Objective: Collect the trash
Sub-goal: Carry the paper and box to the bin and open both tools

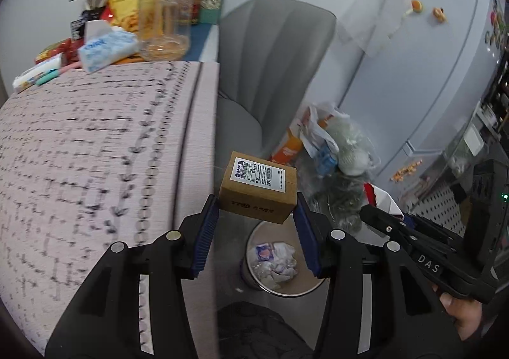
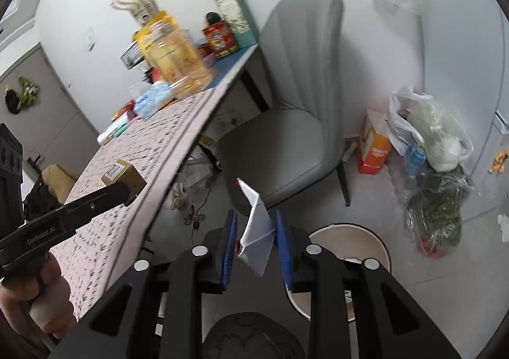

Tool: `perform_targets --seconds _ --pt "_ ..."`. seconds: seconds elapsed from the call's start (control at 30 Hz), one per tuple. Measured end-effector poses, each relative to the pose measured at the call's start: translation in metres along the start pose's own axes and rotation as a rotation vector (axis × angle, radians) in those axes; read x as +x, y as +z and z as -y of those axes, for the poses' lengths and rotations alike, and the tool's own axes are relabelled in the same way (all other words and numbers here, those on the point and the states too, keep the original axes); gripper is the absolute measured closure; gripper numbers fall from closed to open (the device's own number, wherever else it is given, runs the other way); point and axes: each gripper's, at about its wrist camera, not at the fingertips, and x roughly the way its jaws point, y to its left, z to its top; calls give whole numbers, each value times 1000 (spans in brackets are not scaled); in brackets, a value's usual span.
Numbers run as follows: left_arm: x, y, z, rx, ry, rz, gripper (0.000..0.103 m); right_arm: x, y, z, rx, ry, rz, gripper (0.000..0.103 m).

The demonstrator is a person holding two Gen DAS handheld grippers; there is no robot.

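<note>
My left gripper (image 1: 257, 211) is shut on a small cardboard box (image 1: 258, 186) with a white shipping label, held in the air past the table edge and above a round trash bin (image 1: 280, 287) on the floor that holds crumpled wrappers. The box also shows in the right wrist view (image 2: 127, 177). My right gripper (image 2: 254, 225) is shut on a folded white paper wrapper (image 2: 258, 233) with red inside, near the bin's rim (image 2: 378, 239). It also shows in the left wrist view (image 1: 381, 200).
A table with a pink patterned cloth (image 1: 95, 152) is at left, cluttered at the back with a clear jar (image 1: 165, 21), tissue pack (image 1: 106, 48) and snack bag. A grey chair (image 2: 296, 123) stands behind the bin. Plastic bags (image 2: 435, 149) and an orange carton (image 2: 373, 149) lie by the fridge (image 1: 429, 72).
</note>
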Motion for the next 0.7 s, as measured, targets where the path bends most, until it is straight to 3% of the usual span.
perform_targets --seconds 0.03,0.07,0.1,0.53,0.57,0.7 --pt "6 1 5 5 -6 -12 55 1 0 6 5 -6 3 62" --pt "11 0 10 8 -12 -22 55 4 -1 14 18 -12 4 45" --pt "14 0 14 12 -16 -30 55 6 -1 20 35 -11 3 38" --pt "62 -9 76 91 -93 -132 54 -18 -17 95 171 -33 11 36" --pt "64 -10 81 90 -108 -135 52 -22 -18 99 175 -39 15 36" --pt "66 -10 95 95 -143 -125 20 -37 -19 109 188 -55 30 36"
